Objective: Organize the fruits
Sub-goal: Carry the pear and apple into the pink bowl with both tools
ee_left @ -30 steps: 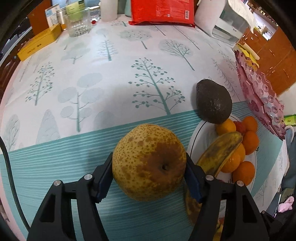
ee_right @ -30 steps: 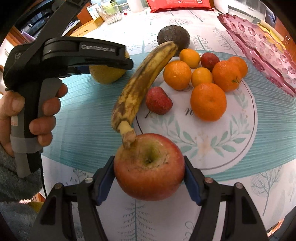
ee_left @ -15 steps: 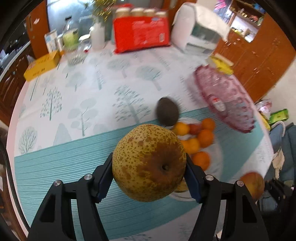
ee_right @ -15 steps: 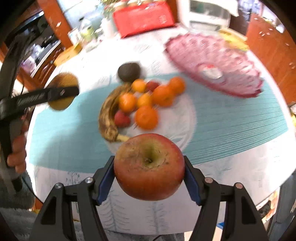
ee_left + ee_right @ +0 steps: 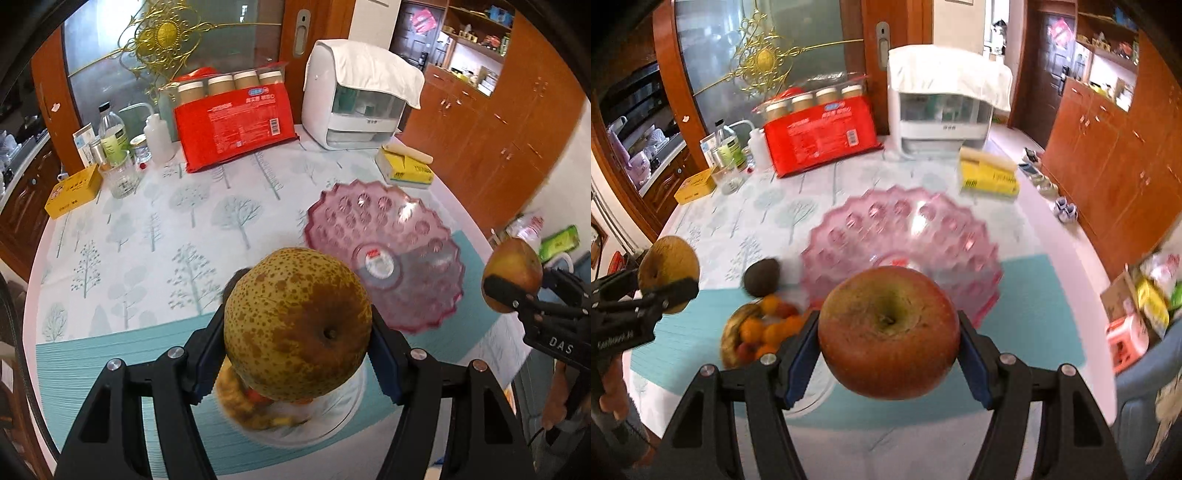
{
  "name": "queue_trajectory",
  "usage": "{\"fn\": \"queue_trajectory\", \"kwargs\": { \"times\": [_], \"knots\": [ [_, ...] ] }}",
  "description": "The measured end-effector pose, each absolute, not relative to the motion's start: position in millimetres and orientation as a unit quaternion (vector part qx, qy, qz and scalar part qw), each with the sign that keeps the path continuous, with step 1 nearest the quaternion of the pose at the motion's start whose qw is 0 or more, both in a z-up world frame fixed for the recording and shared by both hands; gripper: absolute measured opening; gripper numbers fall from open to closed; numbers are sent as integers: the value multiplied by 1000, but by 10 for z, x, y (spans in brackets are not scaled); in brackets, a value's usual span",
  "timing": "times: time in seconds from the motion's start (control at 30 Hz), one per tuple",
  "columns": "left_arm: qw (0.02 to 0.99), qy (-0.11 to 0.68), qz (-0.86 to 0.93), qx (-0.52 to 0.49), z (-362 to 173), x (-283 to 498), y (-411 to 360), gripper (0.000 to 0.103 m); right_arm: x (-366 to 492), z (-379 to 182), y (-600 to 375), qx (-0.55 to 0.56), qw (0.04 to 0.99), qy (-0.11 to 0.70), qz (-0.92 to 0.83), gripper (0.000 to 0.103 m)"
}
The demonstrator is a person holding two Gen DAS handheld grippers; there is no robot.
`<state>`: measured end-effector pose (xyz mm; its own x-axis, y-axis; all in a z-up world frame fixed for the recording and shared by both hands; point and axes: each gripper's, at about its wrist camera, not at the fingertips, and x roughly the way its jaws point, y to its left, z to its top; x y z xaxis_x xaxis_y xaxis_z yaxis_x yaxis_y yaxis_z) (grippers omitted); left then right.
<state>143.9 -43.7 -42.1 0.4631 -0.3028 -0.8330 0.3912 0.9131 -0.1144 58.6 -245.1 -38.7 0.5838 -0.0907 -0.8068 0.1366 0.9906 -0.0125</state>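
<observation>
Half white plate (image 5: 343, 406) hidden behind gripped pear (image 5: 297, 325).

Pink bowl (image 5: 905, 236) glossy clear plastic; pear (image 5: 297, 325) matt, speckled; cabinets (image 5: 491, 122) polished wood

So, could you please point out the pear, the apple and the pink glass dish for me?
pear (image 5: 295, 325), left wrist view, speckled front face.
apple (image 5: 888, 334), right wrist view, red front face.
pink glass dish (image 5: 380, 221), left wrist view, bare inner wall.

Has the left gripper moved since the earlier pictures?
Yes. The left gripper, shut on the pear, rose away from the white plate, which now looks smaller below it.
</observation>
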Motion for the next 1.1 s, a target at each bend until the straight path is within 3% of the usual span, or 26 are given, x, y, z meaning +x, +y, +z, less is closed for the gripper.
{"fn": "queue_trajectory", "kwargs": {
  "times": [0.43, 0.7, 1.1],
  "knots": [
    [832, 524, -163, 77, -1242, 2032, -1709, 68, 1530, -1167, -3254, -14, 856, 516, -6, 69],
    [809, 553, -160, 124, -1720, 2188, -1970, 68, 1705, -1730, -3181, -39, 830, 557, 24, 69],
    [807, 546, -171, 149, -1856, 2275, -2027, 68, 1769, -1891, -3108, -56, 829, 555, 32, 70]
  ]
}}
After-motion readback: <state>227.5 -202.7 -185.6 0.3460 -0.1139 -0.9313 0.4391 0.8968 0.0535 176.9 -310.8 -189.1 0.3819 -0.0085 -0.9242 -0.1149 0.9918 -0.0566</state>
